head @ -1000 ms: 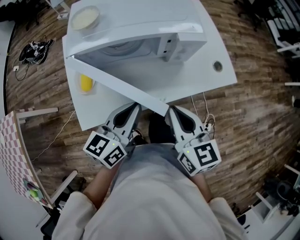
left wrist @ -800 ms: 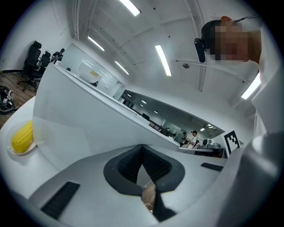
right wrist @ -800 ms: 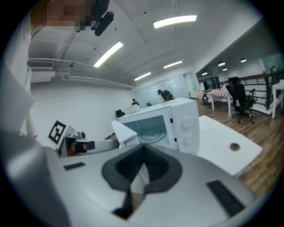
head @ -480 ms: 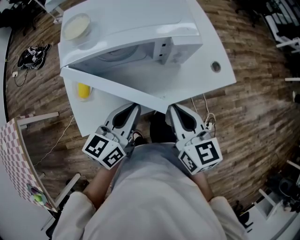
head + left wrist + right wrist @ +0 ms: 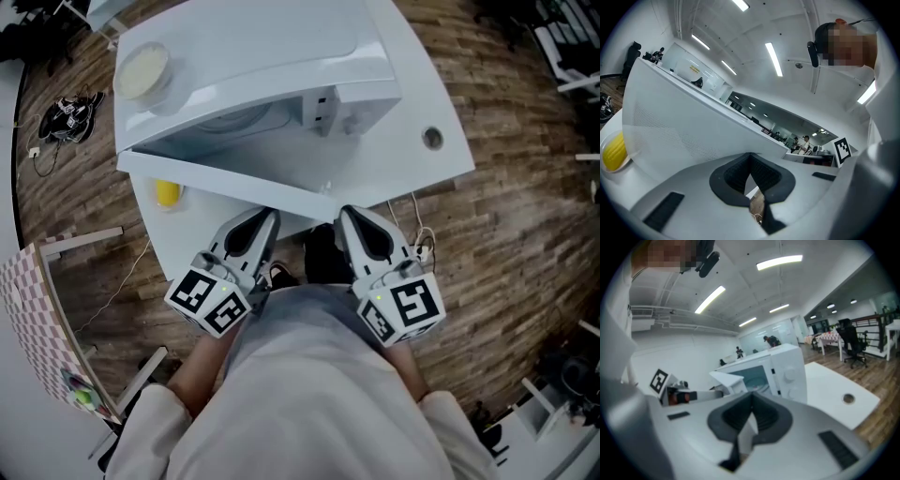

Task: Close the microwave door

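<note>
Two claws are seen closed with nothing between: left claw (image 5: 265, 217) and right claw (image 5: 349, 216), held just beside the free edge of the microwave door (image 5: 225, 173), which is swung partly open. The microwave (image 5: 281, 47) is set on a white bench (image 5: 422, 164). A wood-plank floor (image 5: 516, 234) and ceiling strip lights (image 5: 780, 261) are shown.
</note>
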`<action>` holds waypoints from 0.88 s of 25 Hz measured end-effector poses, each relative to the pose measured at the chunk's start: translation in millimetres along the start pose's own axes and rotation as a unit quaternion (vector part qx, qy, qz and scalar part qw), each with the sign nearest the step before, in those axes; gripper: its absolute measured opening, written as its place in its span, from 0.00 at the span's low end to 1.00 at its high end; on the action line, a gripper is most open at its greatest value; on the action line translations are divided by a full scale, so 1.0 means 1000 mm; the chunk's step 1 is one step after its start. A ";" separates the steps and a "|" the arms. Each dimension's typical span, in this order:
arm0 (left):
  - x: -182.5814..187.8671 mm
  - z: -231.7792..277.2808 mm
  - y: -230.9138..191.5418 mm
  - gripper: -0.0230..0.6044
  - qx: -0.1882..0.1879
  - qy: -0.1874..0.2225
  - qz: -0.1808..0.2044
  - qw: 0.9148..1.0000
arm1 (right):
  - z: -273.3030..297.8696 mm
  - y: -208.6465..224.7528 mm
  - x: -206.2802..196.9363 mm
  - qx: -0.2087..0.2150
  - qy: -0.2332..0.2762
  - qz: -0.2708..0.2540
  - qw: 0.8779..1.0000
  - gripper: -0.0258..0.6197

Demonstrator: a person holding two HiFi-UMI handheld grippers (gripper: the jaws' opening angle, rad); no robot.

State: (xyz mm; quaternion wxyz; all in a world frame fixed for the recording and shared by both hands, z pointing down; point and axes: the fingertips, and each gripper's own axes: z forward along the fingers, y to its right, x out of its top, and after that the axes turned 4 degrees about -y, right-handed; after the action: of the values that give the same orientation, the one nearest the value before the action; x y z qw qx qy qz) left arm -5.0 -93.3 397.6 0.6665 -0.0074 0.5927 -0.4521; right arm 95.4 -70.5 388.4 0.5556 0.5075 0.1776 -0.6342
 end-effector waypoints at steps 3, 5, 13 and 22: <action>0.002 0.003 -0.002 0.06 0.006 -0.003 0.002 1.000 | 0.006 0.003 0.003 0.009 0.000 -0.001 1.000 0.08; 0.003 0.006 -0.003 0.06 0.009 -0.005 0.002 1.000 | 0.010 0.005 0.006 0.013 0.001 -0.002 1.000 0.08; 0.009 0.017 -0.007 0.06 0.024 -0.003 0.000 1.000 | 0.021 0.022 0.018 0.031 0.005 -0.011 0.999 0.08; 0.015 0.026 -0.009 0.06 0.046 0.012 -0.005 0.999 | 0.026 0.035 0.033 0.054 0.007 -0.028 0.998 0.08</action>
State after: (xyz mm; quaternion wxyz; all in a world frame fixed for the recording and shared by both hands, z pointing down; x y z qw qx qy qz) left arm 8.5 -121.5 399.1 0.6568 0.0255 0.5788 -0.4827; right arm 119.5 -119.4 383.5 0.5081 0.5358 0.1608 -0.6549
